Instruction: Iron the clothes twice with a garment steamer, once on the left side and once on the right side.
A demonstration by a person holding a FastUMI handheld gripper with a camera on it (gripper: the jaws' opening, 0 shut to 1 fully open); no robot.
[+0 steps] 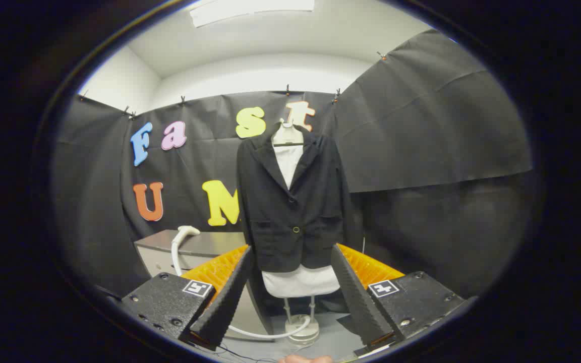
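Although the stand's pole is partly hidden behind the white skirt [300, 281], we see the black jacket [293, 201] hanging upright, its long axis vertical, front facing us, straight beyond the gripper [290, 297], whose fingers [222, 302] stand wide apart, holding nothing. The steamer head [183, 237] stands at the near edge of the grey bench [205, 244], left of the jacket; its white hose [265, 334] curves to the round base [304, 325] on the floor, part of it hidden behind the left finger.

No readable text shows; the tongs [293, 292] bear only square marker tags.
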